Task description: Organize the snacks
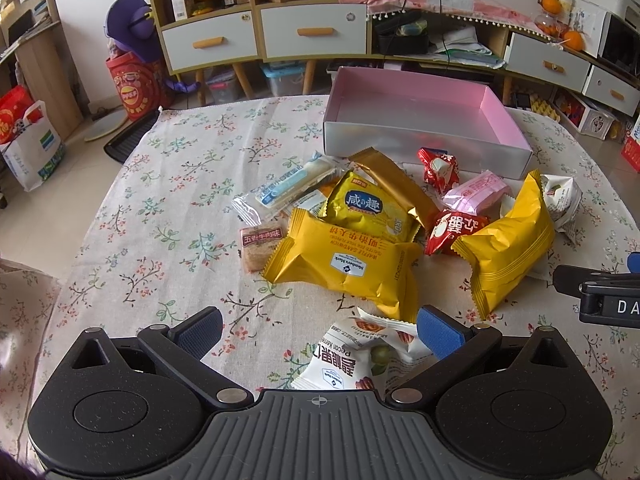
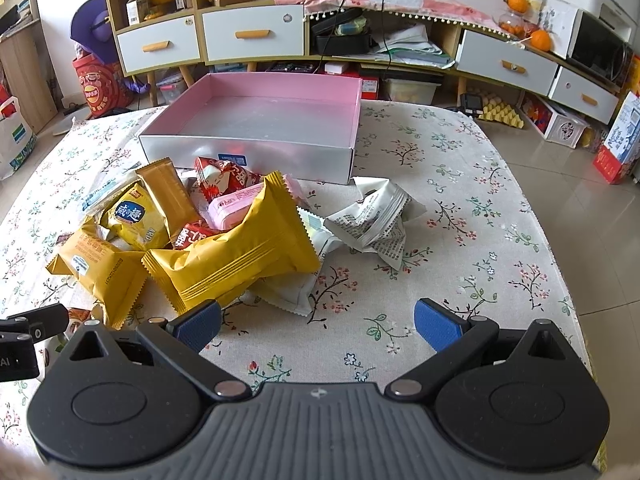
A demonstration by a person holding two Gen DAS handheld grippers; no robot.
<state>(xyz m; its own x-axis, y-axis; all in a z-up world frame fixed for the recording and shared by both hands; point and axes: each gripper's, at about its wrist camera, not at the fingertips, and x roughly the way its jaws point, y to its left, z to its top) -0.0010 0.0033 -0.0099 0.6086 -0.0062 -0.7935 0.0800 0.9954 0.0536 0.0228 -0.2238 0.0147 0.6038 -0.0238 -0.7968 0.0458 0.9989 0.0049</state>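
Since both grippers, left (image 1: 320, 336) and right (image 2: 318, 322), gape empty, pinch the light, crinkly white packet (image 1: 352, 364) by its near crimped edge

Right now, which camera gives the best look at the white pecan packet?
The left wrist view. The pecan packet lies face up between the open left claw, its print readable. The right wrist view catches only a sliver of it at the left edge, behind the other claw.

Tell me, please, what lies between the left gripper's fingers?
In the left wrist view, a white nut packet lies on the tablecloth between the open fingers of the left gripper, not gripped.
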